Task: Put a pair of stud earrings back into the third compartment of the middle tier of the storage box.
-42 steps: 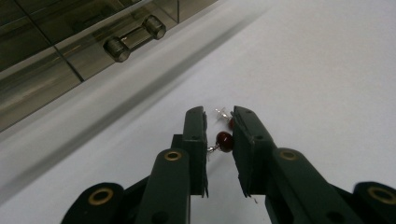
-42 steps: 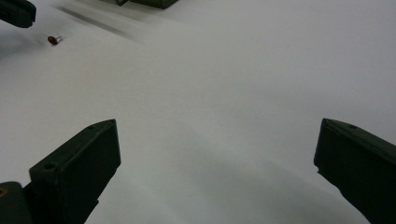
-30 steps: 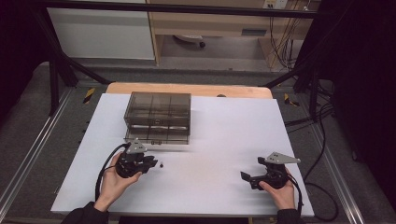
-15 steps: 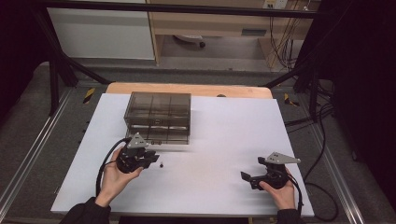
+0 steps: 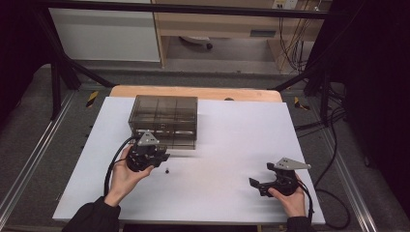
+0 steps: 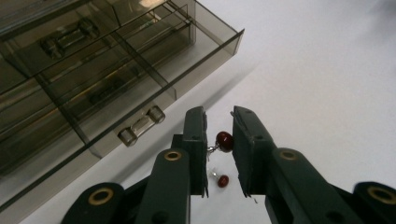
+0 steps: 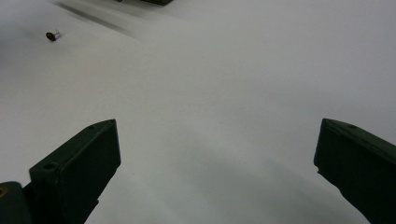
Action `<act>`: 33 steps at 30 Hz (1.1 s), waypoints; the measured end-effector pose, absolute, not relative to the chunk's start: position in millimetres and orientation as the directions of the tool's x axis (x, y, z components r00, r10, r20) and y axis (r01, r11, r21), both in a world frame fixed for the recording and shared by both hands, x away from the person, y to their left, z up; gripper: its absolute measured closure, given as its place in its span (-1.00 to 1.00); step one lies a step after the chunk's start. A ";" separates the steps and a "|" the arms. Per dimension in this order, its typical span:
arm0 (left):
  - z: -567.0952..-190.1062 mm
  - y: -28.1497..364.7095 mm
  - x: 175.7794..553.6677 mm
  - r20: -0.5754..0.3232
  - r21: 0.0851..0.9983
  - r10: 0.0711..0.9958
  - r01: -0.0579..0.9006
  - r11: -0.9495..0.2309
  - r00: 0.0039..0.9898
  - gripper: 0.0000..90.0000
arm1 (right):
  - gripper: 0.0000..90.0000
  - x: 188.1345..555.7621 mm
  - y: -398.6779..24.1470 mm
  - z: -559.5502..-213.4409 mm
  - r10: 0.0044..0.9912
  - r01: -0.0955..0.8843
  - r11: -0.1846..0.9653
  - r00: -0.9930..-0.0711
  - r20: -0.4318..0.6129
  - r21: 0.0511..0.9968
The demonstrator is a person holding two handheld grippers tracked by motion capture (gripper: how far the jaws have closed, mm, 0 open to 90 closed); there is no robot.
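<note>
Two small red earrings are in play. One (image 6: 224,141) hangs between the jaws of your left gripper (image 6: 219,122), lower centre of the left gripper view; the other (image 6: 221,180) lies on the white table (image 5: 232,145) just below it. From above, that loose earring (image 5: 167,170) is a dark dot just right of your left gripper (image 5: 164,157), left of centre in the frame. In the right gripper view it (image 7: 51,35) sits in the upper left corner.

Your left jaws are nearly closed, and the thin wire of the held earring seems caught against the left pad; I cannot tell whether both pads press it. Your right gripper (image 5: 252,184), lower right of the high view, stands wide open with nothing between its jaws.

The step in hand looks like carrying the picked earring to the smoky plastic drawer box (image 5: 164,121), upper left of centre from above. In the left gripper view a drawer handle (image 6: 140,126) sits just left of the jaw tips.

Next, you'll likely need a drawer opened, so bring the free right gripper over to that handle. Keep the left grip steady; the wire is thin and could slip.
</note>
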State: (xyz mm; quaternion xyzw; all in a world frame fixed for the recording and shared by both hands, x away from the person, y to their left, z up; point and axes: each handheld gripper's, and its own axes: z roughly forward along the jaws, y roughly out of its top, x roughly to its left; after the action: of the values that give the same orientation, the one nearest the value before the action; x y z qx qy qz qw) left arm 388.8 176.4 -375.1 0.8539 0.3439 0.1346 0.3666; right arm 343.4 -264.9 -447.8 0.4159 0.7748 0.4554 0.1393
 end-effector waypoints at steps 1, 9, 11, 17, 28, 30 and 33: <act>-374.7 175.5 390.2 -0.021 0.718 0.687 0.489 -0.495 0.727 0.66 | -0.98 343.4 -265.0 -447.9 0.772 0.517 0.238 -0.615 0.162 0.822; -368.2 166.4 398.1 -0.040 0.713 0.691 0.505 -0.486 0.722 0.66 | -0.98 343.3 -265.0 -447.8 0.771 0.519 0.238 -0.615 0.165 0.821; -367.6 165.0 399.5 -0.038 0.715 0.691 0.503 -0.486 0.722 0.66 | -0.98 343.3 -265.0 -447.7 0.771 0.518 0.238 -0.616 0.165 0.821; -364.5 158.4 411.0 -0.030 0.723 0.690 0.492 -0.484 0.723 0.66 | -0.98 343.4 -265.0 -448.0 0.770 0.517 0.239 -0.616 0.164 0.822; -363.5 148.5 424.9 -0.022 0.721 0.699 0.495 -0.484 0.715 0.66 | -0.98 343.4 -265.0 -448.0 0.770 0.519 0.240 -0.616 0.165 0.820; -363.9 146.7 427.5 -0.016 0.723 0.698 0.490 -0.487 0.716 0.66 | -0.98 343.3 -265.1 -447.9 0.771 0.518 0.240 -0.616 0.163 0.821; -365.4 143.4 432.5 -0.012 0.721 0.704 0.494 -0.487 0.710 0.66 | -0.98 343.4 -265.1 -447.9 0.771 0.517 0.240 -0.616 0.163 0.822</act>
State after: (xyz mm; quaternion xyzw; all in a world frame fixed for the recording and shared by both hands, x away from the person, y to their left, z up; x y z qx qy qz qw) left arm 432.5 143.4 -365.4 0.8500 0.3523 0.1441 0.3641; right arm 343.4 -265.1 -447.9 0.4157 0.7749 0.4554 0.1392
